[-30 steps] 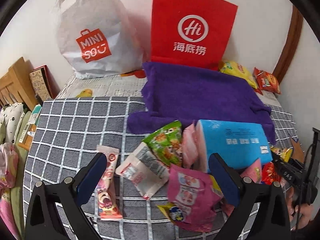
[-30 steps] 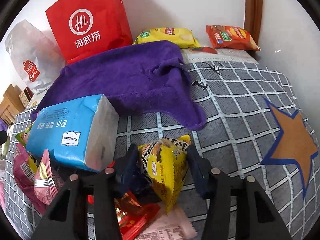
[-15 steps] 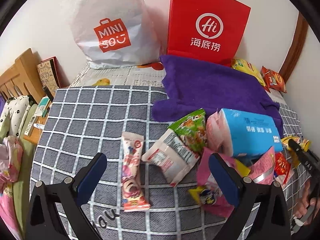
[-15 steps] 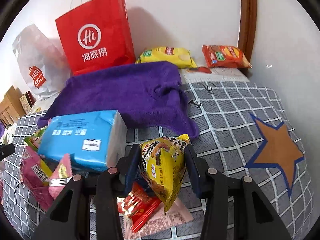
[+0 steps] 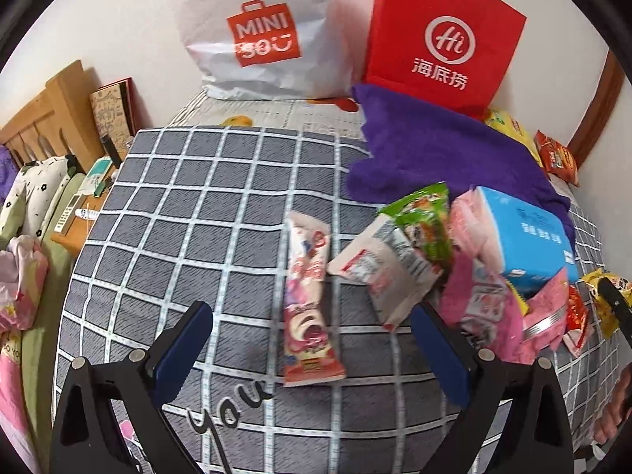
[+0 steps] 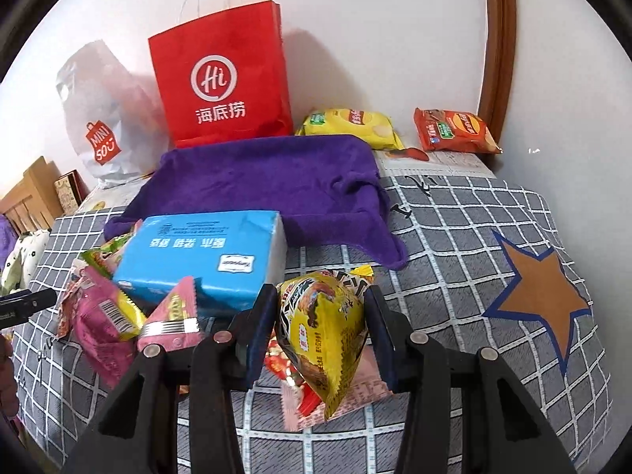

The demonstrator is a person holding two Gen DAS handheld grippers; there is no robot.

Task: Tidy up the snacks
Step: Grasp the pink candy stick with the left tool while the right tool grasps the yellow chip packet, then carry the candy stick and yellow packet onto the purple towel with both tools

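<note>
- Between the pads of the right tongs (image 6: 318, 331) a yellow snack bag (image 6: 320, 331) sits clamped, lifted above a red wrapper (image 6: 294, 375) lying on the grey checked bed cover (image 6: 454, 237).
- Left tongs (image 5: 312, 349) stand wide apart, holding nothing, over a long pink snack bar (image 5: 308, 296) lying flat on the cover.
- Just right of the bar lies a heap: white packet (image 5: 383, 272), green packet (image 5: 426, 225), pink packets (image 5: 482, 308), blue tissue pack (image 6: 205, 256).
- Behind the heap spreads a purple towel (image 6: 268, 177).
- Against the wall stand a red Haidilao paper bag (image 6: 221, 79) and a white Miniso bag (image 5: 260, 35).
- Yellow chip bag (image 6: 351, 126) and orange chip bag (image 6: 454, 130) lie near the wall.
</note>
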